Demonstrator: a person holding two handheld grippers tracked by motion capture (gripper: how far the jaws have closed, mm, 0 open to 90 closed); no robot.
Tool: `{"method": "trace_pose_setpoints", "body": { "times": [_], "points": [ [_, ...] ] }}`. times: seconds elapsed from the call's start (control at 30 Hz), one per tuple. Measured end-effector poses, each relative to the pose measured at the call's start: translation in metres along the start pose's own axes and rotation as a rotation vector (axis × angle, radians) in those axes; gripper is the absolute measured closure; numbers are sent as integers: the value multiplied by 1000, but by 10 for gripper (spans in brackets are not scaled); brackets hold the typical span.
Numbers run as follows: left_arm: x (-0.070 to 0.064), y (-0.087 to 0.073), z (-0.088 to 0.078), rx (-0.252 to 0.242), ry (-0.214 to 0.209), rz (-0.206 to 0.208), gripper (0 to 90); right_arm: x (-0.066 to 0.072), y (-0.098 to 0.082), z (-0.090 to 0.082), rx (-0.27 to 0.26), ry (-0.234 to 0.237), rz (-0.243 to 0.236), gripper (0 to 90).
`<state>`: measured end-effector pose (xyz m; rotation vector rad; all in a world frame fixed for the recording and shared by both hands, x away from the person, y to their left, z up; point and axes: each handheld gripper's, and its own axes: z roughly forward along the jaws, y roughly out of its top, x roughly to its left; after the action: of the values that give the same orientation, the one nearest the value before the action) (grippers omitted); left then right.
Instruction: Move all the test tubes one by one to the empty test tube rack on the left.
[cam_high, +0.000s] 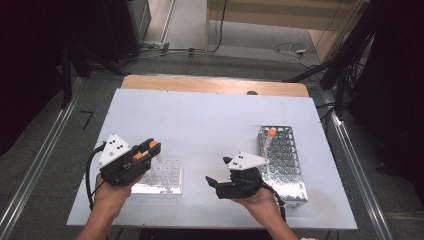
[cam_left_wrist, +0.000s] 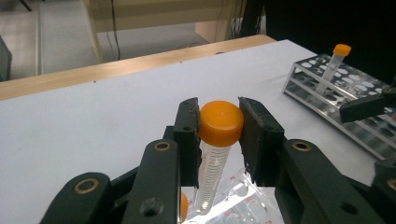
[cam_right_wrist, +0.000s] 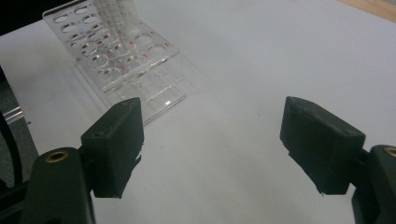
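Observation:
My left gripper (cam_high: 148, 150) is shut on the orange cap of a clear graduated tube (cam_left_wrist: 219, 123), its jaws pressing on both sides of the cap (cam_high: 153, 144). The tube hangs upright with its lower end at the clear plastic rack (cam_high: 162, 177); whether it sits in a hole I cannot tell. In the right gripper view, the same rack (cam_right_wrist: 126, 65) lies ahead to the left, with the tube's lower part (cam_right_wrist: 114, 18) above it. My right gripper (cam_high: 218, 171) is open with bare table between its jaws (cam_right_wrist: 212, 144). It points left, between the two racks.
A metal tube rack (cam_high: 285, 165) stands at the right of the white tabletop (cam_high: 210, 120), with one orange-capped tube (cam_high: 271, 133) in its far end. The same rack (cam_left_wrist: 327, 93) and tube (cam_left_wrist: 334, 65) lie to the right in the left gripper view. Cables lie on the floor beyond the table.

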<state>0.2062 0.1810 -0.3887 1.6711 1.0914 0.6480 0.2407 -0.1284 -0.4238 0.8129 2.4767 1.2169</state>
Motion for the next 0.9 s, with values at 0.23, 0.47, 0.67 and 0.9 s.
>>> {"method": "trace_pose_setpoints", "body": {
  "times": [0.23, 0.47, 0.67, 0.9],
  "points": [
    [1, -6, 5, 34, 19, 6, 700, 0, -1, 1, 7, 0, 4, 203],
    [2, -20, 14, 88, 26, 3, 698, 0, -1, 1, 4, 0, 6, 205],
    [0, -25, 18, 112, 35, 14, 696, 0, -2, -1, 0, -1, 13, 205],
    [1, -25, 16, 103, 36, -2, 640, -1, -3, -1, 2, -3, 18, 205]
  ]
}}
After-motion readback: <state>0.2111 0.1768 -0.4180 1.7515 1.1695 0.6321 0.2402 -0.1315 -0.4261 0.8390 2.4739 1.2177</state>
